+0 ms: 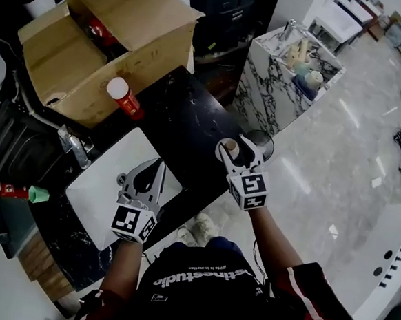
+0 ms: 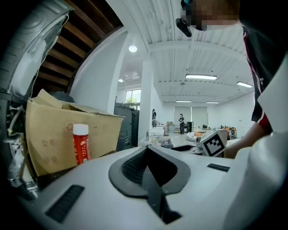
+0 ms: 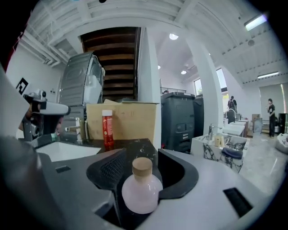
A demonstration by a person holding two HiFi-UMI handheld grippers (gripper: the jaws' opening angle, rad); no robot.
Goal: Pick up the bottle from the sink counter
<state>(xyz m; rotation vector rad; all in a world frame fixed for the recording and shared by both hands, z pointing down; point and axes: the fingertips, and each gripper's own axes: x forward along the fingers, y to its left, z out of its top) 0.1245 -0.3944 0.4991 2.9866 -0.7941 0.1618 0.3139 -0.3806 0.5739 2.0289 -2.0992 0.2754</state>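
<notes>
We see a black stone counter [image 1: 190, 120] filling the middle of the head view. Set into it is the white sink [image 1: 98, 182], which serves as our marker for everything else. Beyond the sink, at the far side of the counter, sits an open cardboard box [image 1: 77, 63], the biggest loose thing here, with something red inside that we cannot make out. Far off to the right of the sink, apart from the counter, is a marble-patterned stand [image 1: 261, 91] with small items on top. The left gripper [image 1: 160, 165] hangs over the right half of the sink. Its own view shows its fingers pressed together along a single seam with nothing between them. The right gripper [image 1: 235, 142] is to the right of the sink at the counter's near right corner, and its fingers stand wide apart, pressing on nothing. A faucet [image 1: 76, 147] rises at the sink's far left rim. A red tube [image 1: 124, 96] with a white cap stands upright between the sink and the box, just in front of the box wall. Smallest is the bottle [image 3: 141, 191], round-bellied, pale pink, with a cork-coloured stopper. It is right of the sink, upright between the right gripper's parted fingers, and its neck has a gap to the pad on each side. We cannot tell whether its base rests on the counter.
</notes>
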